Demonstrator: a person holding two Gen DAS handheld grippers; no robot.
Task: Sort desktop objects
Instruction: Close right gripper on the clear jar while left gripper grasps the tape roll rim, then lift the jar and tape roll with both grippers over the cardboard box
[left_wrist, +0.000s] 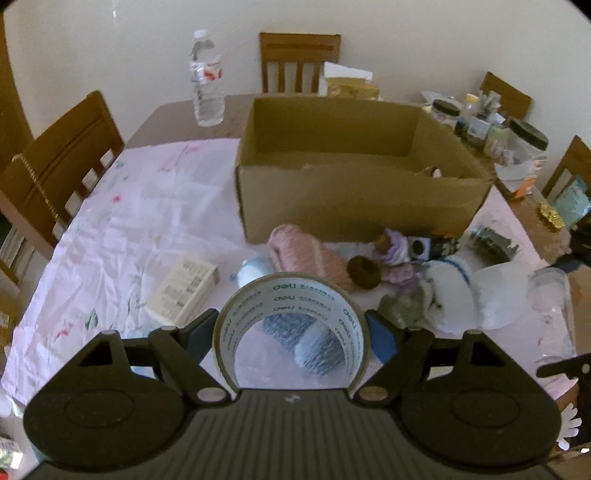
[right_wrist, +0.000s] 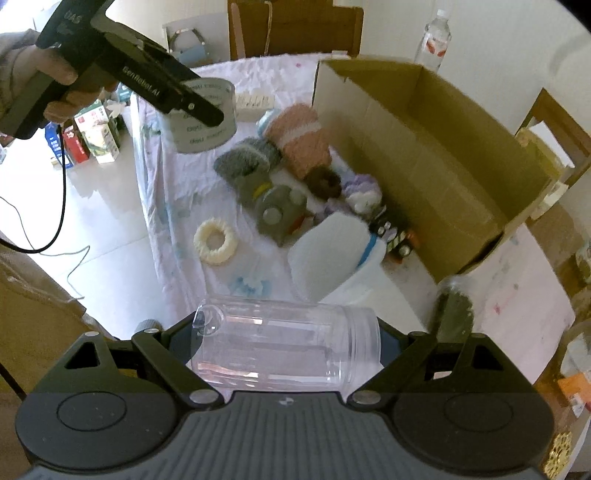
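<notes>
My left gripper (left_wrist: 291, 332) is shut on a roll of clear packing tape (left_wrist: 291, 295) and holds it above the table; the tape also shows in the right wrist view (right_wrist: 207, 122), held in the air left of the pile. My right gripper (right_wrist: 288, 343) is shut on a clear plastic jar (right_wrist: 288, 343) lying sideways between its fingers. An open cardboard box (left_wrist: 354, 195) stands at the back; it also shows in the right wrist view (right_wrist: 424, 158). In front of it lies a pile: pink yarn (left_wrist: 306, 254), a brown ring (left_wrist: 364, 273), white cloth (left_wrist: 458, 291).
A small carton (left_wrist: 183, 291) lies on the pink tablecloth (left_wrist: 129, 221). A water bottle (left_wrist: 207, 81) stands at the back left. Jars (left_wrist: 524, 144) crowd the back right. Chairs (left_wrist: 55, 173) surround the table. A cream ring (right_wrist: 214, 240) and a grey toy (right_wrist: 273, 210) lie near the table's edge.
</notes>
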